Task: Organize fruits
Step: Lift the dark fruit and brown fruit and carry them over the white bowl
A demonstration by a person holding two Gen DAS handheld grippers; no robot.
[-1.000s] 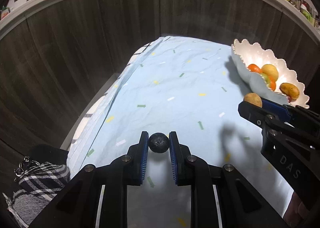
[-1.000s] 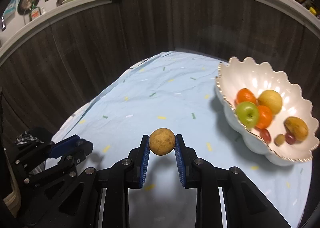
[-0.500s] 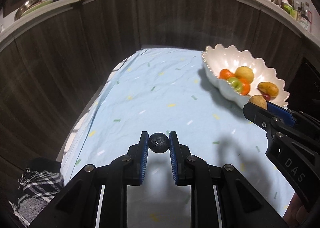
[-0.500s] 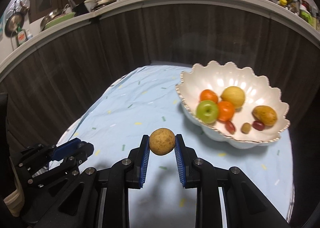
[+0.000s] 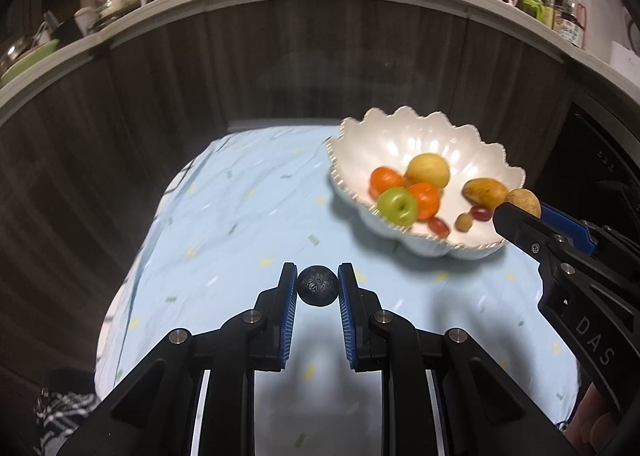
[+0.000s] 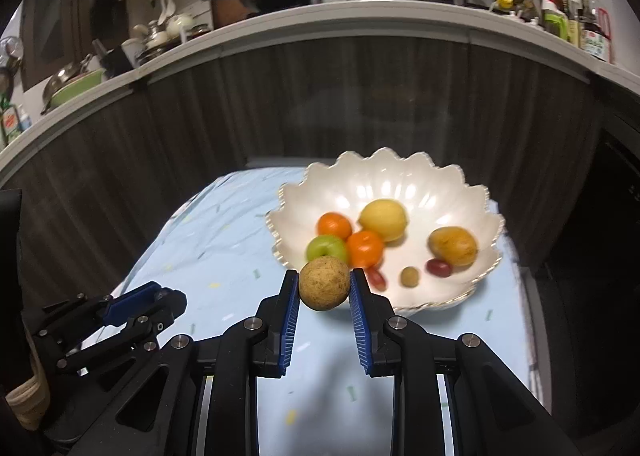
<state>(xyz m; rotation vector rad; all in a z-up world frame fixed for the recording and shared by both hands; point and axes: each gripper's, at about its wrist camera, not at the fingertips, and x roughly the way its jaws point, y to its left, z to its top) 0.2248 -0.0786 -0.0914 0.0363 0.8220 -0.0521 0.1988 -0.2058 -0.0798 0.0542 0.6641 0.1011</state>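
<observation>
While the left wrist view looks down over the blue tablecloth (image 5: 224,224), the left gripper (image 5: 318,285) is clamped narrowly on a small dark round fruit (image 5: 318,285), carried clear of the cloth, probably bound for the scalloped white bowl (image 5: 404,136) ahead to the right, where oranges, a green apple (image 5: 397,206) and other fruit already lie

From the right wrist view, the right gripper (image 6: 325,284) pinches a tan round fruit (image 6: 325,284) between its blue pads, poised just before the bowl's near rim, seemingly ready for dropping in
</observation>
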